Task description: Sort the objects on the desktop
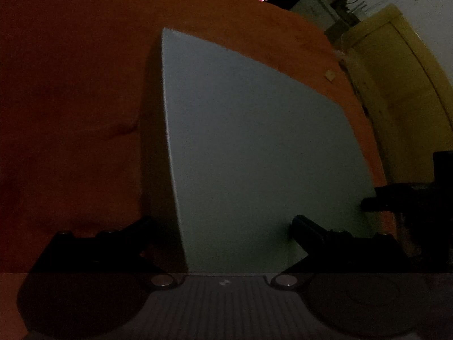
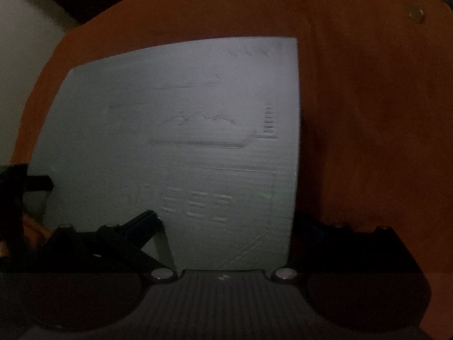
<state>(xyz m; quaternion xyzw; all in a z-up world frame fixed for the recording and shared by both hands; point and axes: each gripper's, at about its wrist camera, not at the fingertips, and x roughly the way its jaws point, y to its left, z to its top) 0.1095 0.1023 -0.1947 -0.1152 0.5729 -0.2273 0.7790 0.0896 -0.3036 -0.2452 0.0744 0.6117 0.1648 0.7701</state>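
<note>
Left wrist view: dim lighting. left gripper (image 1: 223, 226) has its 2 fingers spread wide, tips apart on either side of the near edge of a white flat sheet (image 1: 254, 147). Left finger (image 1: 136, 226) sits over the orange cloth (image 1: 70, 99) just off the sheet's left edge; right finger (image 1: 308, 226) is over the sheet itself. Can't tell if either finger touches it. Sheet lies flat on the cloth, straight ahead of the gripper, running away from it. Ahead and right, past the sheet, a small tan scrap (image 1: 329, 75) lies on the cloth. Further right, a yellow-brown panel (image 1: 396, 90) off the cloth edge. At far right, near the sheet's right corner, the dark shape of the right gripper (image 1: 410, 195).

Right wrist view: right gripper (image 2: 226, 223) also spread, sheet's near edge between the fingers. Left finger (image 2: 141, 221) lies over the white sheet (image 2: 184, 141); right finger (image 2: 314, 223) is just past its right edge, over the orange cloth (image 2: 368, 113). Contact not clear. Sheet shows faint embossed lines and block shapes, unreadable. At far left, the left gripper (image 2: 25, 184) shows dark beside the sheet's left edge. Ahead and far right, a small blurry object (image 2: 414, 14) on the cloth.
</note>
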